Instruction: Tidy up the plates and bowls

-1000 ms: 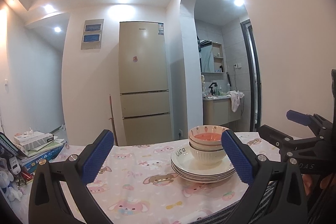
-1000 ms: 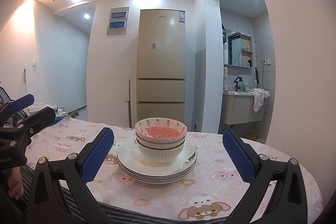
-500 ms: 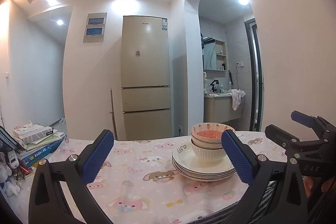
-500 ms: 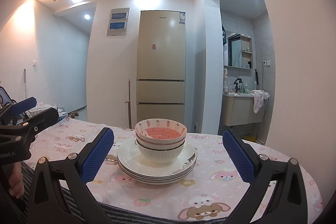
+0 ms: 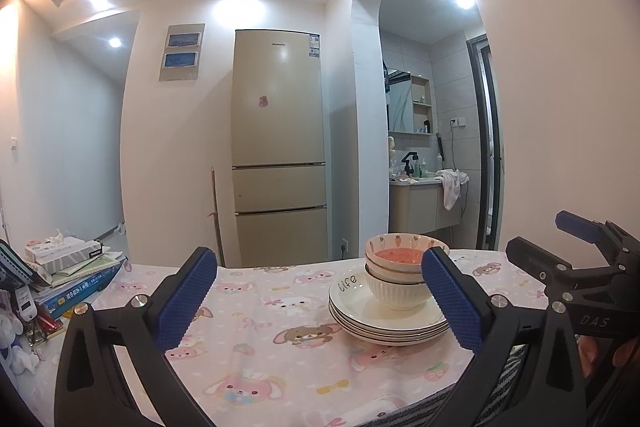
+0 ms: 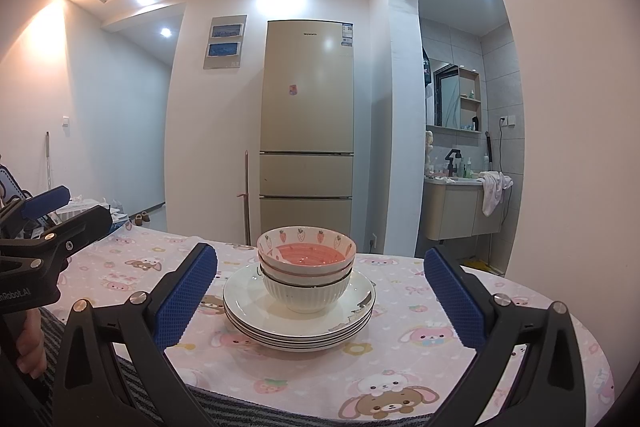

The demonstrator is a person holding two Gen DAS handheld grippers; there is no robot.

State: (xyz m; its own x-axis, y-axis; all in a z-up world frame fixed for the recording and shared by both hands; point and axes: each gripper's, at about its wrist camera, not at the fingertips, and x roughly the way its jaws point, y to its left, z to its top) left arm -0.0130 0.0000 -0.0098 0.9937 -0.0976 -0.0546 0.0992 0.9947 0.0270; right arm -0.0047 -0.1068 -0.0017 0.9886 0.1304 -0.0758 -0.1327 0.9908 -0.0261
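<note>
A stack of white plates (image 6: 300, 323) sits on the pink cartoon tablecloth (image 6: 400, 359). Three nested bowls (image 6: 307, 275) stand on the plates, the top one pink inside with strawberry prints. In the left wrist view the plates (image 5: 384, 323) and bowls (image 5: 396, 279) are at the right. My right gripper (image 6: 320, 291) is open and empty, held back from the stack with it framed between the fingers. My left gripper (image 5: 320, 299) is open and empty, to the left of the stack. Each gripper shows in the other's view, the right one (image 5: 576, 267) and the left one (image 6: 48, 227).
A pile of books and tissue boxes (image 5: 68, 271) lies at the table's left end. A beige fridge (image 6: 306, 139) stands behind the table, with a bathroom archway (image 6: 460, 147) to its right. A grey striped cloth (image 6: 240, 411) hangs over the near table edge.
Both grippers tilted slightly, so the stack sits a little lower in the left wrist view. Plates and bowls have not moved. Both grippers stay open.
</note>
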